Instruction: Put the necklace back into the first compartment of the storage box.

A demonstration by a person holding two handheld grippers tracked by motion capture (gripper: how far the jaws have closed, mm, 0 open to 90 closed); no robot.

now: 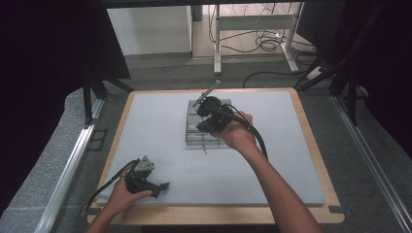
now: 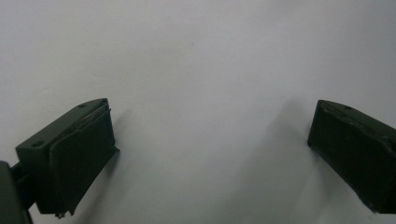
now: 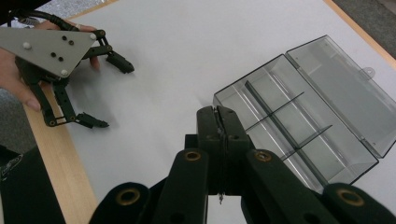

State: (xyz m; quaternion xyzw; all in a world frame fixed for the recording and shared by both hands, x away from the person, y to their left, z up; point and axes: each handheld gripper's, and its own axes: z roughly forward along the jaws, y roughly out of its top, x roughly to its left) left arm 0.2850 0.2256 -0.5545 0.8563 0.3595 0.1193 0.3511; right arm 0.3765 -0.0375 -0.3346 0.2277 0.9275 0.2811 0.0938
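Looking down on a pale grey mat (image 1: 160,145) covering a wooden-edged table (image 1: 311,141), with a grey floor, loose cables and the metal legs of a desk frame (image 1: 252,22) beyond its far edge, and dark curtains hanging at both sides. Lying near the middle of the mat, slightly toward the far side: a clear plastic compartment box (image 3: 285,126), its hinged lid (image 3: 343,88) folded fully open and resting flat on the mat beside the tray, thin dividers splitting the tray into several sections, all looking empty. Reaching in from the lower right, the right hand (image 1: 238,133) holding the right gripper (image 1: 214,116) directly above that box; in the right gripper view, its two black jaws pressed together, with something small and thin — too tiny to identify — hanging just below where they meet. Resting low on the near left part of the mat, well apart from the box, the left hand (image 1: 124,191) holding the left gripper (image 3: 100,79), jaws spread wide with nothing between them, a grey three-cornered plate (image 3: 49,46) on top and a cable trailing back over the table edge. Showing in the left gripper view: the two black fingertips (image 2: 74,154) far apart over bare grey mat, casting soft shadows.
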